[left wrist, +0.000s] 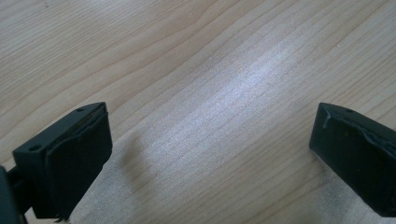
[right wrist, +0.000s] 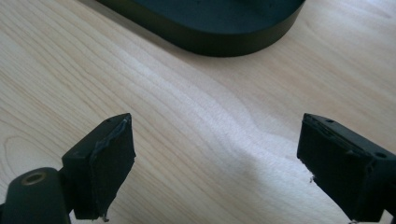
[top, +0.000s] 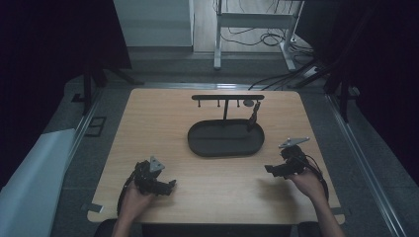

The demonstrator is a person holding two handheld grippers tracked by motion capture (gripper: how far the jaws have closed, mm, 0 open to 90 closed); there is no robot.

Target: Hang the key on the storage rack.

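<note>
A black oval tray [top: 197,140] sits at the middle of the wooden table [top: 163,113], with a T-shaped black rack [top: 227,98] rising from its far side. A dark item [top: 252,118] hangs from the rack's right end. My left gripper [top: 171,185] rests low near the front left of the table, jaws wide apart over bare wood [left wrist: 210,130]. To the front right, my right gripper [top: 268,169] points left, open, nothing between its fingers [right wrist: 105,163]. The tray's rim [right wrist: 219,44] lies just beyond them in the right gripper view.
The table's front edge [top: 217,217] runs close to both hands. Grey floor surrounds the table, with a white desk frame and cables [top: 257,37] behind it. A pale sheet [top: 29,182] lies at the left.
</note>
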